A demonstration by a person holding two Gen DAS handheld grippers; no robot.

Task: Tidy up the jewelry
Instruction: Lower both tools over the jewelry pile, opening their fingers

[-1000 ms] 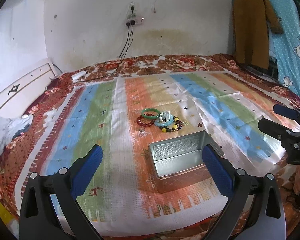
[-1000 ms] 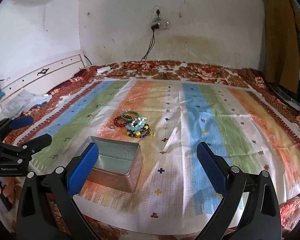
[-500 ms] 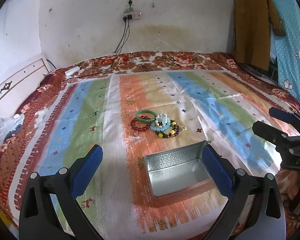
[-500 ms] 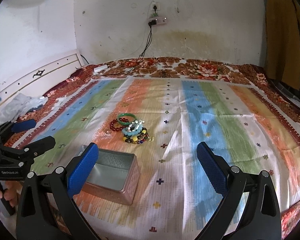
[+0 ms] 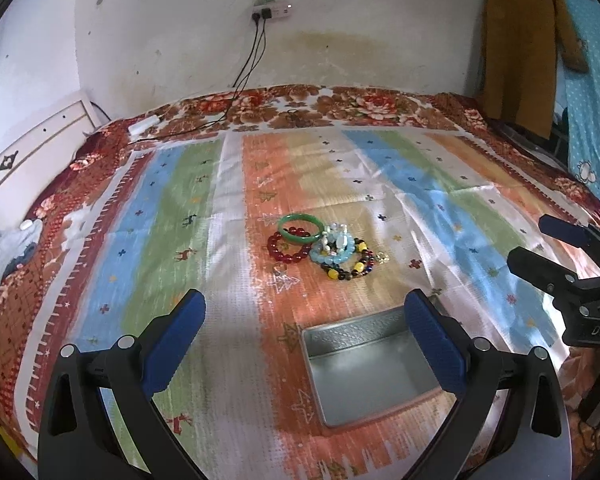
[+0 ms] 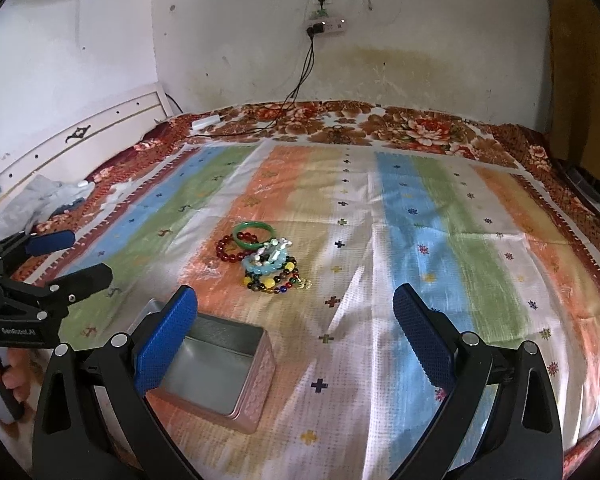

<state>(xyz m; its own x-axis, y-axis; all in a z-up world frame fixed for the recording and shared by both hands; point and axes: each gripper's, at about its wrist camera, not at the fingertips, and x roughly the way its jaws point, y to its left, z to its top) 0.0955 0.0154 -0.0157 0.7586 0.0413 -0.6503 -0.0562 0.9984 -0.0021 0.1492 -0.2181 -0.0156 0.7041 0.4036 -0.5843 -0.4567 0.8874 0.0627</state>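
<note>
You have brought both wide-open grippers, left gripper (image 5: 304, 334) and right gripper (image 6: 296, 330), nearer over the striped cloth, so the heap of beaded bracelets (image 5: 326, 246) beyond the empty rectangular metal tin (image 5: 370, 364) is almost reachable.

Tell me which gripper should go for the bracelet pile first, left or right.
Probably the left gripper. Both are open and empty, but in its own view the bracelets lie almost straight ahead between its fingers. From the right gripper they sit off toward its left finger, beyond the open tin.
</note>
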